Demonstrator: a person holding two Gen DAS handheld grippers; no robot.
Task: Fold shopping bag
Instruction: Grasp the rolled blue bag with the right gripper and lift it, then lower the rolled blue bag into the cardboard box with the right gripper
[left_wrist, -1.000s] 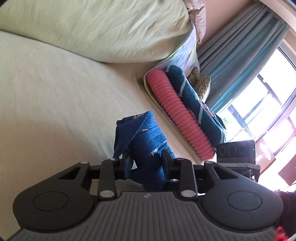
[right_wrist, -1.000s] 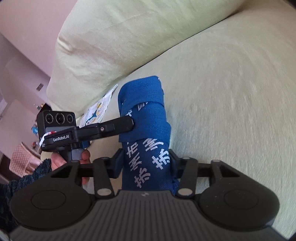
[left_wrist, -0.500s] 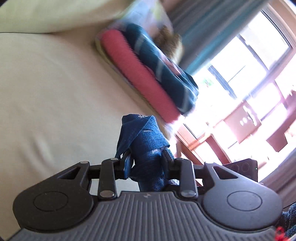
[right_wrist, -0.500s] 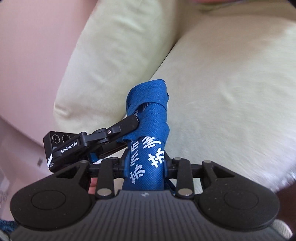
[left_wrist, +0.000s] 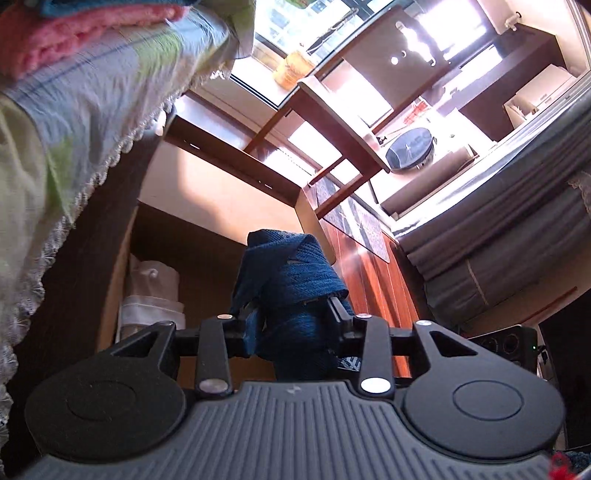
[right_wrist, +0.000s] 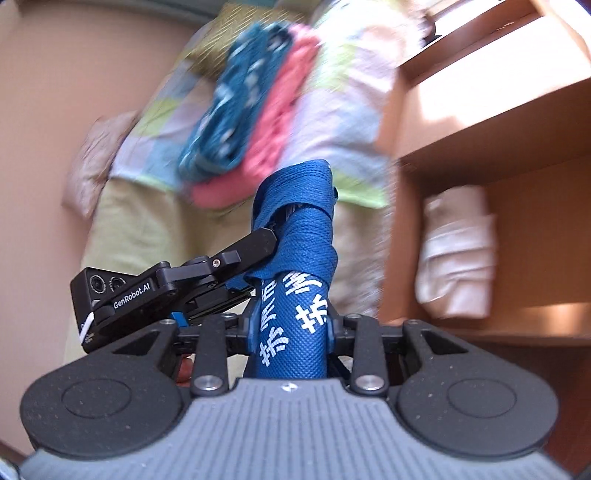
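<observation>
We hold the rolled blue bag (right_wrist: 295, 295) at frame centre, off any surface. The right gripper (right_wrist: 291, 325) clamps it narrowly; the left gripper (left_wrist: 291, 321), jaws just widening, still brackets it. If that loosening continues, the wrap may unroll near the shelf (right_wrist: 517, 332).

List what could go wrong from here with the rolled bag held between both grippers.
1. The bag is a roll bound only by its own strap; if the strap slips, it may unroll.
2. The left gripper has just been opening around the bag, so its end could slip out.
3. The left gripper's fingers pinch only the strap's edge, a thin hold that may give.
</observation>
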